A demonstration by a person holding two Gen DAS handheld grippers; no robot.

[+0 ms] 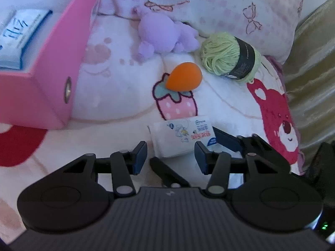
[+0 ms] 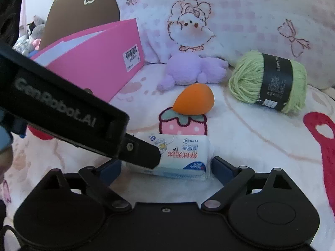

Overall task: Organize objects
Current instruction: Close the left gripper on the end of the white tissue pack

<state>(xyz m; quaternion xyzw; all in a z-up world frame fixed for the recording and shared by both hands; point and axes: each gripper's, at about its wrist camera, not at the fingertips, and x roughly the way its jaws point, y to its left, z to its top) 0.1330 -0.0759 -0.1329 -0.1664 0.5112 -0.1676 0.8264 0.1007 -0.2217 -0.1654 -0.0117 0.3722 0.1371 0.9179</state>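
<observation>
The tissue pack [image 2: 180, 156] lies on the blanket [image 2: 240, 146] below the orange egg [image 2: 193, 98]. The right gripper [image 2: 165, 166] stands wide around it, pads apart from it. The left gripper [image 1: 170, 156] is partly open beside it, holding nothing.

A white blanket [image 2: 251, 138] printed with a strawberry [image 2: 182, 125] and a red bear [image 1: 276, 121] is lying under me. A checked pillow [image 2: 240, 21] is leaning behind, a brown cardboard box [image 2: 83, 14] standing farther back.

Left gripper [image 1: 170, 156]: black ribbed body, blue-padded jaws, silver pivot pins, white "GenRobot.AI" lettering; green LED.
</observation>
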